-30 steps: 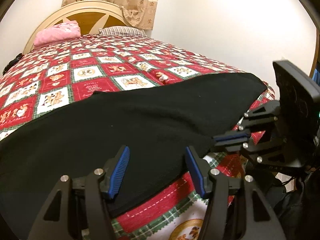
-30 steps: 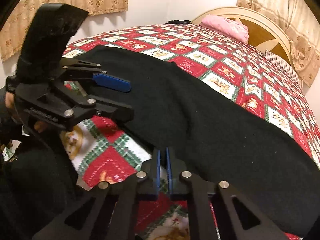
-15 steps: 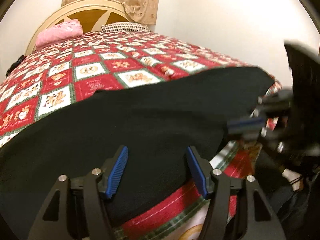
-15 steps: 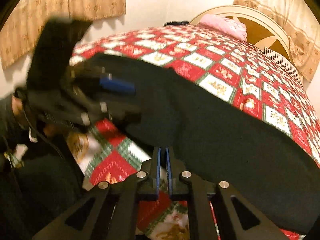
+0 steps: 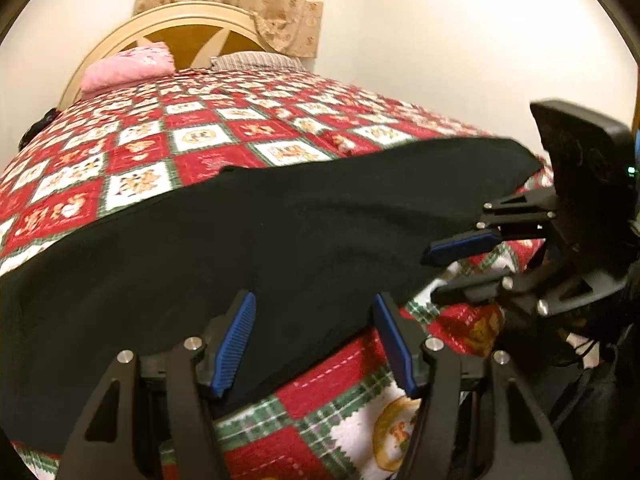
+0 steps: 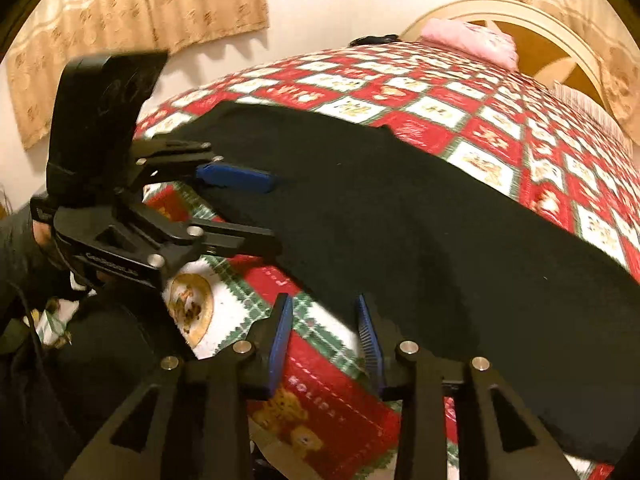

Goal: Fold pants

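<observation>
We hover over black pants (image 5: 248, 240) spread across the quilted bed (image 5: 208, 136), filling the frame's middle. Left gripper (image 5: 316, 340) jaws half open, empty; right gripper (image 6: 324, 340) jaws opening, pinching nothing. Soft, limp cloth, best pinched along its near edge.

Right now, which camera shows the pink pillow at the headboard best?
The left wrist view: the pink pillow lies whole and unobstructed against the wooden headboard, beside a striped pillow. The right wrist view also catches the pink pillow, but far toward the distorted upper edge, flattened, with its far end cut short.
</observation>
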Tool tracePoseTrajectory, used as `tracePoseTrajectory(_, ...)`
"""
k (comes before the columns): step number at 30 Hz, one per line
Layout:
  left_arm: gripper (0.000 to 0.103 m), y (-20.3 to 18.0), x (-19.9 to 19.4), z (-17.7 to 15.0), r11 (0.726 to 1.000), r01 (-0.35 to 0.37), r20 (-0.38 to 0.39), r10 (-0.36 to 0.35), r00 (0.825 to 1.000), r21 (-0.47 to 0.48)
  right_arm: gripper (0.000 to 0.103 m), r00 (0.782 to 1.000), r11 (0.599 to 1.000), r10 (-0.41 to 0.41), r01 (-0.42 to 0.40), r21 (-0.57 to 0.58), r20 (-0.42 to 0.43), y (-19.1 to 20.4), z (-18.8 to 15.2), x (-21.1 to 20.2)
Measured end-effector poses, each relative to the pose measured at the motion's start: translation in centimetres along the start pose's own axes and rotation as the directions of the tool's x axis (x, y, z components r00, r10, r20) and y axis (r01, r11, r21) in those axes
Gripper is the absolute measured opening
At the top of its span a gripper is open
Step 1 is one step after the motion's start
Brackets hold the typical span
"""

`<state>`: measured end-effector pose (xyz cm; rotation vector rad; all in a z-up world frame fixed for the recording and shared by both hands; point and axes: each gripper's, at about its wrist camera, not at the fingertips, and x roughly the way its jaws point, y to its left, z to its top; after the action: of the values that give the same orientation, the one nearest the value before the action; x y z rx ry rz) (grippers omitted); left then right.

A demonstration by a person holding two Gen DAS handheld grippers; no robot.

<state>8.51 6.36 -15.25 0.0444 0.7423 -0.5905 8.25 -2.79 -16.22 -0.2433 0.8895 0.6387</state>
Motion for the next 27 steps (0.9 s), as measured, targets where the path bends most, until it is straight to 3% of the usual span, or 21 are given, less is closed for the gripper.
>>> tracePoseTrajectory(3,0.064,1.7,-0.9,0.3,0.997,-0.068,0.02,0.069,0.997,-0.033,0.035,0.999,0.997,-0.024,0.021,0.071,0.03,-1.3,0.4,-0.2)
tracePoseTrajectory(6,0.064,4.8,-2.6,0.6,0.982,-0.169,0.038,0.173,0.984,-0.087,0.036,0.999,0.997,-0.031,0.032,0.076,-0.01,-1.5,0.6,1.2)
tracePoseTrajectory(8,0.064,7.9,-3.9,0.7,0.951,-0.274,0.036,0.281,0.959,-0.142,0.036,0.999,0.998,-0.052,0.052,0.03,-0.001,-0.6,0.6,1.1)
tracePoseTrajectory(11,0.064,13.2,-5.5,0.4,0.883,-0.4,-0.009,0.411,0.912,-0.246,0.036,0.998,0.998,-0.053,0.052,0.038,0.017,-0.6,0.4,0.9)
tracePoseTrajectory(13,0.064,15.7,-5.8,-0.1,0.86,-0.417,-0.035,0.426,0.904,-0.295,0.036,0.999,0.997,-0.037,0.034,0.076,0.038,-1.1,0.3,0.7)
tracePoseTrajectory(17,0.069,18.2,-3.7,-0.9,0.86,-0.397,-0.104,0.384,0.917,-0.322,0.036,0.998,0.991,-0.035,0.029,0.134,0.046,-1.8,0.4,0.8)
tracePoseTrajectory(21,0.081,18.0,-3.1,-0.5,0.839,-0.456,-0.133,0.437,0.89,-0.295,0.036,0.998,0.994,-0.03,0.024,0.109,0.047,-1.2,0.8,0.7)
tracePoseTrajectory(24,0.086,18.6,-3.4,-0.6,0.834,-0.451,-0.136,0.43,0.892,-0.319,0.036,0.997,0.996,-0.028,0.023,0.082,0.068,-1.0,1.4,0.3)
tracePoseTrajectory(27,0.086,17.6,-4.8,-0.9,0.823,-0.468,-0.124,0.453,0.883,-0.321,0.036,0.995,0.994,-0.041,0.032,0.105,0.086,-1.9,2.2,-0.1)
